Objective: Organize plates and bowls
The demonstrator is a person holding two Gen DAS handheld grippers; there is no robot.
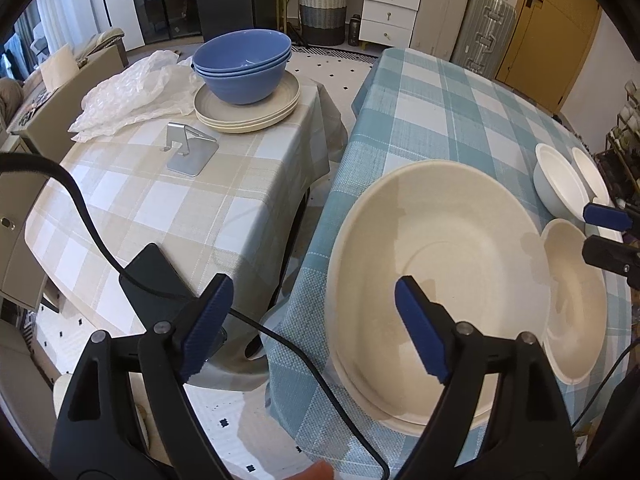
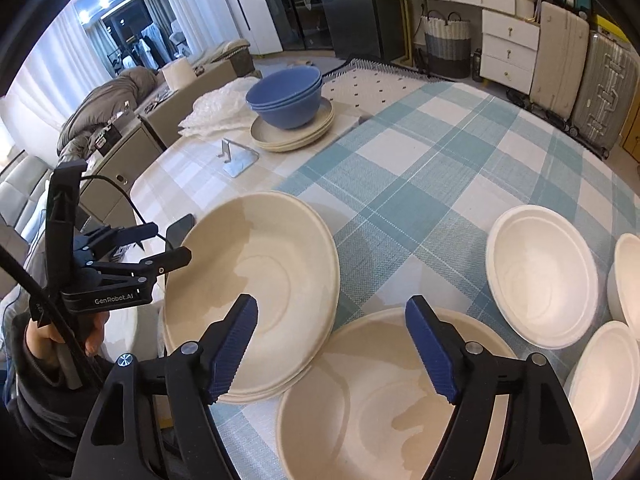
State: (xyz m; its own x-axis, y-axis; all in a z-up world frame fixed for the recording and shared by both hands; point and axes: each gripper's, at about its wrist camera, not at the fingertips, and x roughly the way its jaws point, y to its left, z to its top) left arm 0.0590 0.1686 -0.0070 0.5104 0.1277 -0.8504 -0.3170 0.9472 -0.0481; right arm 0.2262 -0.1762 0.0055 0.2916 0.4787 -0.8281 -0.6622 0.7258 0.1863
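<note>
A stack of cream plates (image 1: 436, 280) (image 2: 256, 300) lies at the near left edge of the blue checked table (image 1: 432, 108). A single cream plate (image 1: 576, 300) (image 2: 384, 400) lies beside it. White bowls (image 1: 560, 184) (image 2: 540, 276) stand further right. My left gripper (image 1: 312, 324) is open at the stack's left edge, its right finger over the plate; it also shows in the right wrist view (image 2: 168, 244). My right gripper (image 2: 332, 344) is open and empty above the single plate's rim; it shows in the left wrist view (image 1: 600, 232). Stacked blue bowls (image 1: 244, 68) (image 2: 286, 98) sit on beige plates (image 1: 248, 108) on the beige table.
The beige table (image 1: 160, 200) also carries a metal phone stand (image 1: 188, 150) (image 2: 236, 160), crumpled plastic wrap (image 1: 132, 92) and a dark phone (image 1: 156, 276). A cable (image 1: 100, 240) trails across it. A gap separates the two tables. Drawers, suitcases and a basket stand behind.
</note>
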